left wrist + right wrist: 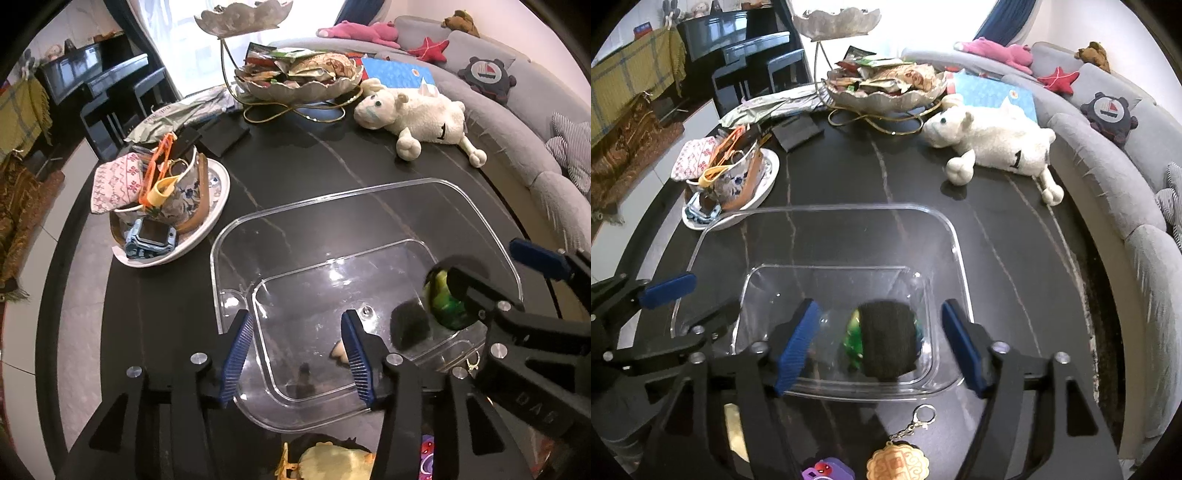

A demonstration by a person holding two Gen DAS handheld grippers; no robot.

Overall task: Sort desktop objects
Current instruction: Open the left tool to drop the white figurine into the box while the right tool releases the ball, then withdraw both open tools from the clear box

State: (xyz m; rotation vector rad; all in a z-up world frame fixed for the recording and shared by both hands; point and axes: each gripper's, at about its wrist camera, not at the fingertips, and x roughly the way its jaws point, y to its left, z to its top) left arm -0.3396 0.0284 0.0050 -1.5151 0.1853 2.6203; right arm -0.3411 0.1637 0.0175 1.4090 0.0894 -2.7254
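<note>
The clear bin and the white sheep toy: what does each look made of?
The clear bin looks like rigid transparent plastic, glossy: the dark veined table shows through its walls and the rim catches highlights. The white sheep toy looks like soft plush fabric with a matte, fuzzy pile and stuffed limbs.

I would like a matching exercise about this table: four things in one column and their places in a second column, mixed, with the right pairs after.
Things:
1. plush sheep
2. keychain
3. dark round object
4. blue toy phone

Places:
A. inside the clear bin
B. on the white plate, beside the flowered cup
C. on the table's far side, near the sofa
D. on the table in front of the bin, under the right claw

Pairs: 1-C, 2-D, 3-A, 4-B
</note>
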